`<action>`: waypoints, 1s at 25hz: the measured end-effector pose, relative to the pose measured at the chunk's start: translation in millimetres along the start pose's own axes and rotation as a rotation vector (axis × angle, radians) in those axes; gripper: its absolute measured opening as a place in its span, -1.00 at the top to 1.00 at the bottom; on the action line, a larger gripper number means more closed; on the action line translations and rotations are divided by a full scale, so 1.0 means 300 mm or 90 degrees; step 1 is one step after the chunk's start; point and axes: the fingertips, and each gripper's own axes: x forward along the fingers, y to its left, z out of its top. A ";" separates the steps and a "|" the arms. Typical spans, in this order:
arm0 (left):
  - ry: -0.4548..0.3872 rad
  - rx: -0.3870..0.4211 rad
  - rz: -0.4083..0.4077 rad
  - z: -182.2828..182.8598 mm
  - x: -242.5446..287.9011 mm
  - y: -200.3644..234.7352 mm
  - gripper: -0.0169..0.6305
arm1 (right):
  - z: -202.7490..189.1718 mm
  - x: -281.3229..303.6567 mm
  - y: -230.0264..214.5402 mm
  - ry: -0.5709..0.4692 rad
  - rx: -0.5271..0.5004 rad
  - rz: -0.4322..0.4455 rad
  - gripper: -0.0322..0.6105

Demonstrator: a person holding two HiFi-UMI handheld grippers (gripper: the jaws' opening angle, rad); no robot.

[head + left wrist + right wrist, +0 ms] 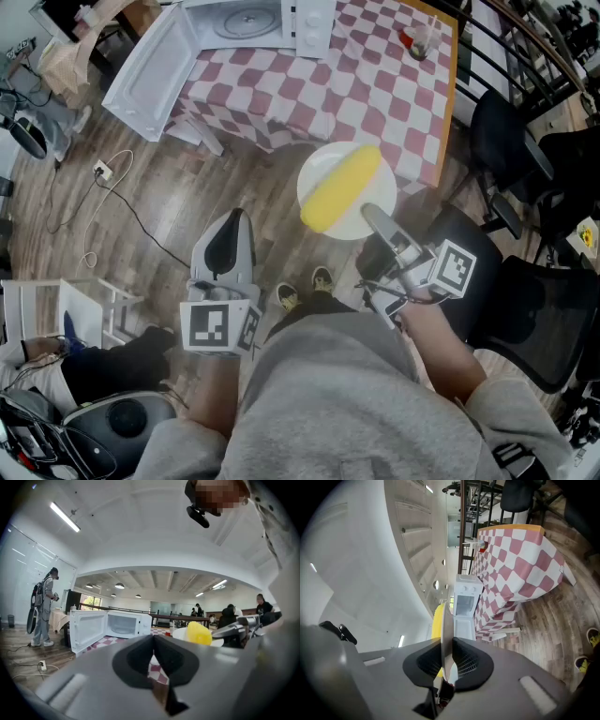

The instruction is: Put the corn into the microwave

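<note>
wood floor [187, 187], checkered table [375, 84] with the microwave [253, 23] on it, door open. corn [339, 187] lies diagonal on a plate [323, 167] over the floor, far end toward the table. right gripper [370, 214] pinches the plate rim, left gripper [230, 239] jaws pressed together, empty

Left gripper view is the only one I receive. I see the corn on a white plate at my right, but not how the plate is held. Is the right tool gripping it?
Observer: Yes. In the right gripper view, the right tool has its jaws shut on the rim of the plate.
Operator: Is the plate above the table?
Observer: No. The head view shows it over the floor, just short of the edge of the table.
Operator: Does the corn sit safely?
Observer: The corn lies diagonally across the plate, with one end at the rim.
</note>
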 end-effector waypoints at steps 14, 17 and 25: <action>0.004 -0.001 0.039 -0.002 0.009 0.001 0.92 | 0.011 0.001 -0.029 0.034 -0.001 -0.006 0.78; 0.004 0.006 0.042 0.007 0.021 -0.012 0.92 | 0.028 0.004 -0.030 0.042 -0.005 -0.004 0.78; 0.014 0.021 0.057 0.014 0.068 -0.071 0.92 | 0.106 0.000 -0.042 0.052 -0.015 0.006 0.78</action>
